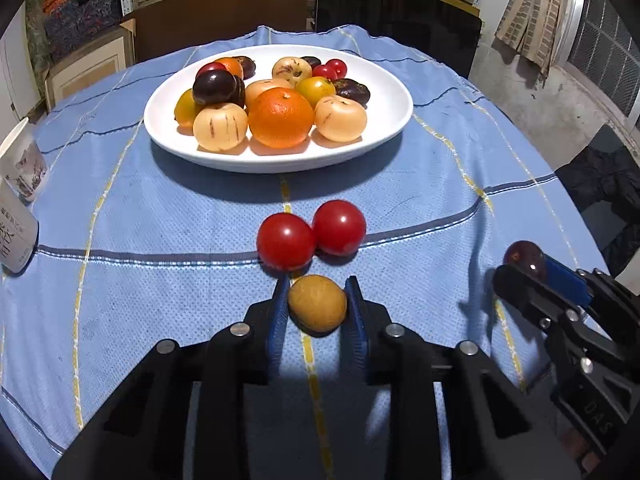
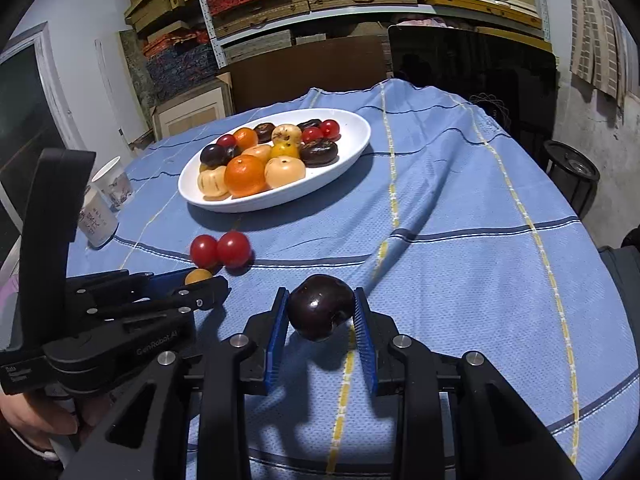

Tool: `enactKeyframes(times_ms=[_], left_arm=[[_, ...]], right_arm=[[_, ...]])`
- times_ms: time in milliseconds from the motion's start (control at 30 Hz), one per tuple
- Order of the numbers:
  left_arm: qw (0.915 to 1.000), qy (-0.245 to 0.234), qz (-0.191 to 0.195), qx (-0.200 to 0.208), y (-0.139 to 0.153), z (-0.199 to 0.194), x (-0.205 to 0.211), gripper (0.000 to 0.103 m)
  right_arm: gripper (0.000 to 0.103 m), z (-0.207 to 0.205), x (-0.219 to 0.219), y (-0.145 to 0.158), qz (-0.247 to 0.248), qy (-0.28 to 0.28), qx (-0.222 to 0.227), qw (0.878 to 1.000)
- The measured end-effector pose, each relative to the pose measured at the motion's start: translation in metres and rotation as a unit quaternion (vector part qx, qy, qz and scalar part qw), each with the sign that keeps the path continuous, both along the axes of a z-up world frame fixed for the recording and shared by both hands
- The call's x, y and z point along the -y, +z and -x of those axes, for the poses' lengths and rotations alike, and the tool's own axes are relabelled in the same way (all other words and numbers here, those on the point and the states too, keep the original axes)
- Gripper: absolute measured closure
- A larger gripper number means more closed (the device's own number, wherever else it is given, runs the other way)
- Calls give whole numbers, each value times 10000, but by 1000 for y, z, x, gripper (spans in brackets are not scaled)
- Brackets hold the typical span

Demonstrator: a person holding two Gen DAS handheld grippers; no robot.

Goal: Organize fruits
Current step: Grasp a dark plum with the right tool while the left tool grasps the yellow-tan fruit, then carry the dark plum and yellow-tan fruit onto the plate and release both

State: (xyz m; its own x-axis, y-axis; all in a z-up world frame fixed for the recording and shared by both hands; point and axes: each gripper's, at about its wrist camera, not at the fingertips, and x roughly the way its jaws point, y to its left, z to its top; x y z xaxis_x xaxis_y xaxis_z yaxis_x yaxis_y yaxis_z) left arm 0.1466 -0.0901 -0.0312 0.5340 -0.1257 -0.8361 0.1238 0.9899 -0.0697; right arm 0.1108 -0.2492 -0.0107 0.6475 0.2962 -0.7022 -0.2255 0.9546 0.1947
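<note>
already the left tongs (image 1: 317,300) are clamped on a small yellow-brown fruit (image 1: 317,303) low in the frame's centre, resting on the blue cloth of the bench (image 1: 120,300). the right tongs (image 2: 320,312) grip a dark plum (image 2: 321,306), which looks raised off the cloth. two red tomatoes (image 1: 311,234) touch each other just beyond the yellow fruit, so lifting straight up before travelling should avoid knocking them. the white plate (image 1: 384,136), upper centre, is crowded; its bare right end probably offers the easiest landing. paper cups (image 1: 20,184) stand at the far left, near the bench edge, well apart from the path.
</note>
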Motion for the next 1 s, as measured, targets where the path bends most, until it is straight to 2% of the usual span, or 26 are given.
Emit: enactKeyframes(times_ms=[300,600,867,1000], left_arm=[[9999,55,89,-4,7,22,-22,75],[9991,313,234,191,25,37,-54,75],[9988,280,288,282,35,35,-67,76],[9988,178,250,381,45,28,-65,76]], right_arm=[[71,1,-9,-2,4,190,35,9998],[71,2,-13,-4,-131,316,64,9994],[71,2,-15,-3,-299,359,89,9989],[71,3,-21,9,-340,406,157,9985]])
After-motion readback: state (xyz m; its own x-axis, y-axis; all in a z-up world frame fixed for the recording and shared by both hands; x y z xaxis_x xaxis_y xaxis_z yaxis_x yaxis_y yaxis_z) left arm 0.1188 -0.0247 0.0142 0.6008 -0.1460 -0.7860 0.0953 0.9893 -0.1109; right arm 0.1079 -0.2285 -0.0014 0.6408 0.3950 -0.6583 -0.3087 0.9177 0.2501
